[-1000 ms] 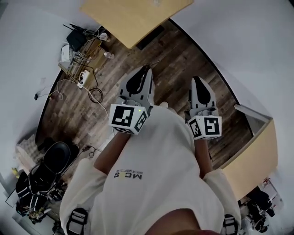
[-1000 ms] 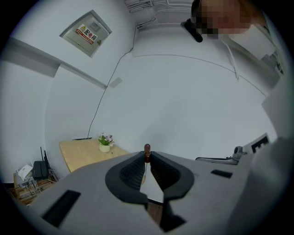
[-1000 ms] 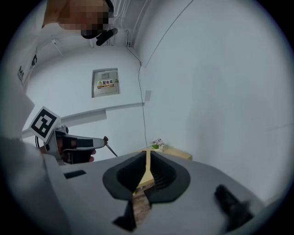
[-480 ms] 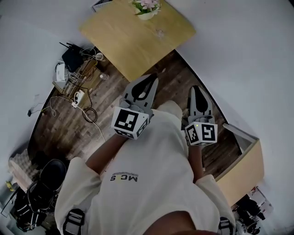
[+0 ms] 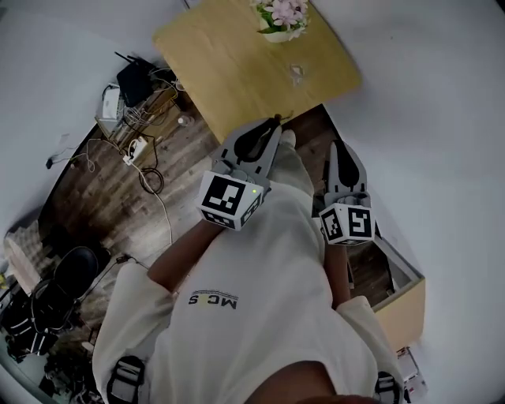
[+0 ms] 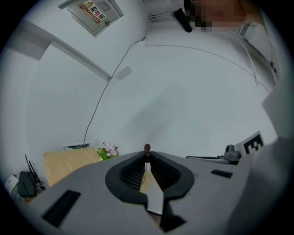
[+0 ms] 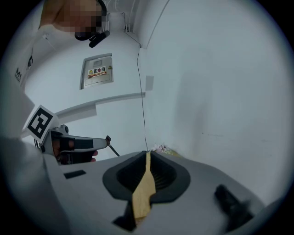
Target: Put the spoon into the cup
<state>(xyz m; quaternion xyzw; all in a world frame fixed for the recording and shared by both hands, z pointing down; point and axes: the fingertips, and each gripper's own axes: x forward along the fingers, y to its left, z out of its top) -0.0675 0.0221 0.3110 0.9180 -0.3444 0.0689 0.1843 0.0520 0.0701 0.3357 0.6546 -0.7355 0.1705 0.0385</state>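
Observation:
My left gripper [image 5: 271, 126] is shut on a thin dark spoon [image 5: 283, 117]; only the spoon's dark end pokes out past the fingertips. That knob-like end of the spoon [image 6: 147, 148] shows at the jaw tips of the left gripper [image 6: 147, 155] in its own view. In the right gripper view the left gripper [image 7: 98, 143] appears with the spoon [image 7: 111, 148] sticking out. A small clear cup [image 5: 296, 73] stands on the wooden table [image 5: 229, 71] ahead, apart from both grippers. My right gripper [image 5: 338, 147] [image 7: 147, 154] is shut and holds nothing.
A pot of pink flowers [image 5: 282, 17] stands at the table's far edge. A router and tangled cables [image 5: 134, 87] lie on the wood floor at the left, a black chair [image 5: 67, 280] lower left. A wooden cabinet [image 5: 404, 304] stands at the right. White walls surround.
Both grippers have travelled toward the wooden table, which now fills more of the head view. The flower pot and the cup came into sight. The grips look unchanged.

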